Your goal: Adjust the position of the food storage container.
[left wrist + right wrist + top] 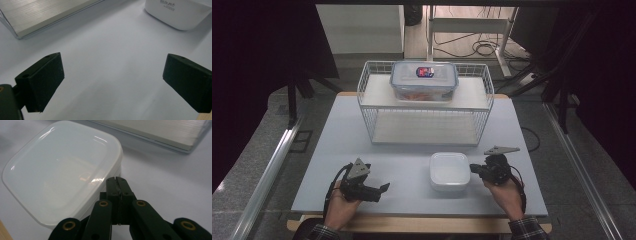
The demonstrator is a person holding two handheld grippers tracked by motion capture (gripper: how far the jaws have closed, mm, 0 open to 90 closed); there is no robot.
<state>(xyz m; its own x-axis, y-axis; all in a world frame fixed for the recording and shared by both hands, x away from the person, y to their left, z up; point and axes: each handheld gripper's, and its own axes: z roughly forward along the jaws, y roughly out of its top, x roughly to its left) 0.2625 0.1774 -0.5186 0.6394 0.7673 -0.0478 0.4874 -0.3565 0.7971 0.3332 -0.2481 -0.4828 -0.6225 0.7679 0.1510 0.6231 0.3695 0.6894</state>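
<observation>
The right gripper has its two black jaws pressed flat together with nothing between them, and the closed tip sits right at the near wall of the white lidded plastic container, at its right-hand side as the person faces the table; whether it actually touches I can't tell. Seen from above, the right gripper lies low and level, just beside the container, which stands on the pale table directly ahead of the jaw tip.

Away to the other side, the left gripper rests on the table with its jaws spread wide and empty; its own camera shows bare tabletop between the pads and the container further off.

Beyond both grippers stands a white wire rack, with a clear clip-lock food box on its upper shelf.

The container looks light, probably empty, with thin glossy walls and rounded corners, so I'd expect it to slide rather than tip under a push. Closed jaws can only nudge it. To lift it, a wide grip across two opposite walls just under the lid rim seems safest, since the smooth lid offers no purchase
</observation>
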